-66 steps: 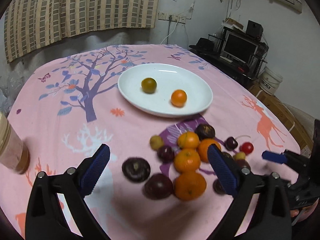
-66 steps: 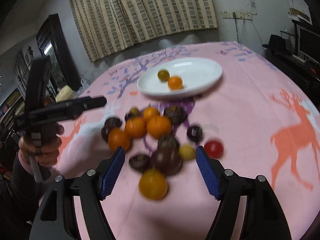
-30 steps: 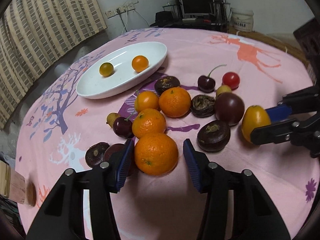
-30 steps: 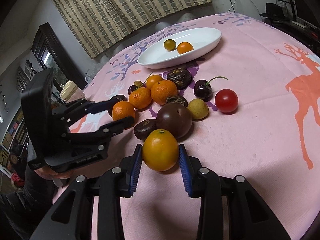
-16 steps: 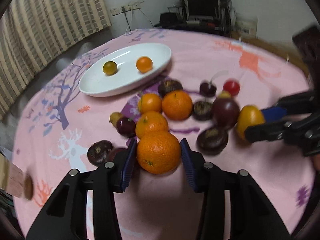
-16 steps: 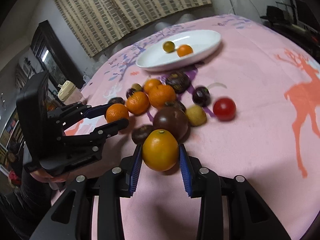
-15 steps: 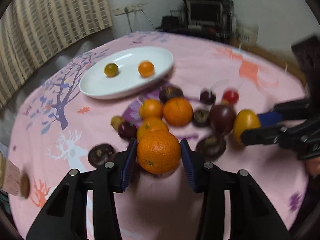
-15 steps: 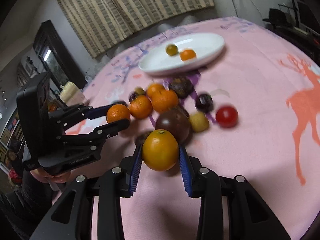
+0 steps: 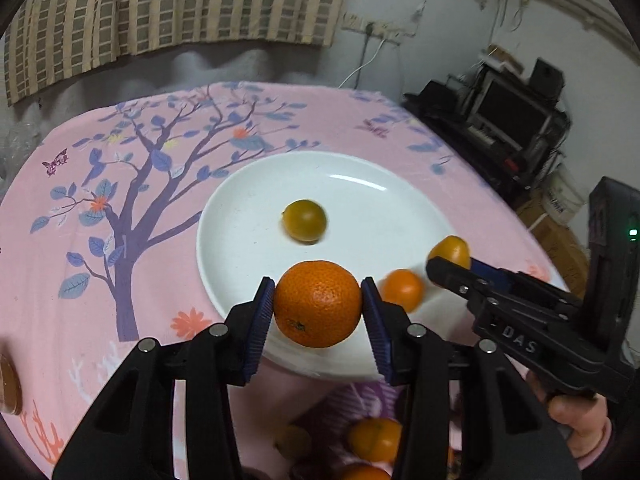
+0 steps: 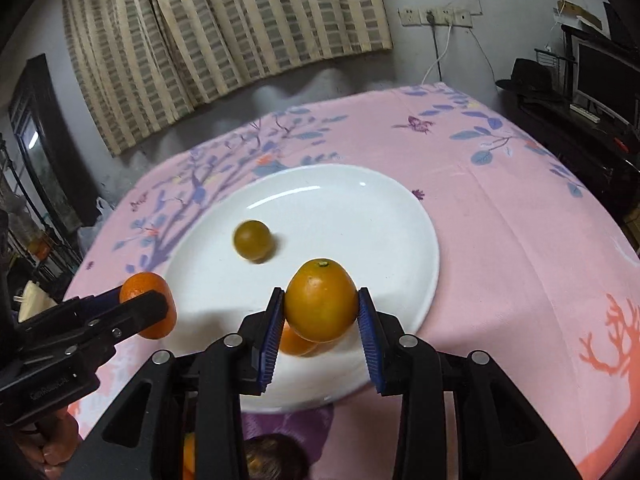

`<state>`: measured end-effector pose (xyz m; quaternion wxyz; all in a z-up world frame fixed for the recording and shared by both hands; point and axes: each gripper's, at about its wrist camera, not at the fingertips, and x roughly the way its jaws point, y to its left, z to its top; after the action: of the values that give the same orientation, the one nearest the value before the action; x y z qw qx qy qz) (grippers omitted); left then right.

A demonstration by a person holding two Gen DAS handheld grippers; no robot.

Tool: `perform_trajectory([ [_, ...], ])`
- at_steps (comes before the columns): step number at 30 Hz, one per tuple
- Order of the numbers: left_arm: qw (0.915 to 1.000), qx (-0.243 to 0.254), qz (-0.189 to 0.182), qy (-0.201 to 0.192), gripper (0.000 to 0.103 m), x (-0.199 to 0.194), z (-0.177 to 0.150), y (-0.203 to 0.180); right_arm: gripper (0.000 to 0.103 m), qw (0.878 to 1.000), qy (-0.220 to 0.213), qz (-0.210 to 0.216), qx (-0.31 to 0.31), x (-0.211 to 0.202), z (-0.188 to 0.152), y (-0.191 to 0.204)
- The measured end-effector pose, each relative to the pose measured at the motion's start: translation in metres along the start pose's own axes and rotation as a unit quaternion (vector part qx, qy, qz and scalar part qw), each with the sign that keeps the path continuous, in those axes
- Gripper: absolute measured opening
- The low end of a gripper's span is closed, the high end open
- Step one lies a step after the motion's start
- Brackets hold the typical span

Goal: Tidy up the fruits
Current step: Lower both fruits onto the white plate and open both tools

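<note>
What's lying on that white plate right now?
On the white plate rest a greenish-yellow fruit and a small orange one. The near rim is hidden behind the tongs and the fruits they hold.

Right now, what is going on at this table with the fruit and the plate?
A person is sorting fruit with a gripper in each hand. The left gripper is shut on an orange mandarin, and the right gripper is shut on a yellow-orange fruit. Both are held over the near part of the white plate. A small greenish-yellow fruit and a small orange fruit already lie on the plate. More fruit waits on the pink tablecloth nearby.
</note>
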<state>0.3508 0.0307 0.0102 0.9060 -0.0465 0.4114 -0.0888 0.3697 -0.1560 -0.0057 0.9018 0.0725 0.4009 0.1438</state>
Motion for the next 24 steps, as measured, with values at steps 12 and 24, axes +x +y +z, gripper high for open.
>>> perform_trajectory([
  [12,0.9958,0.013,0.049,-0.077,0.096,-0.073,-0.013,0.0,0.068,0.997,-0.035,0.02,-0.064,-0.051,-0.012,0.007],
  [24,0.9965,-0.051,0.037,-0.056,0.096,-0.112,-0.122,0.051,0.063,0.992,0.042,0.085,-0.08,-0.077,-0.084,-0.011],
])
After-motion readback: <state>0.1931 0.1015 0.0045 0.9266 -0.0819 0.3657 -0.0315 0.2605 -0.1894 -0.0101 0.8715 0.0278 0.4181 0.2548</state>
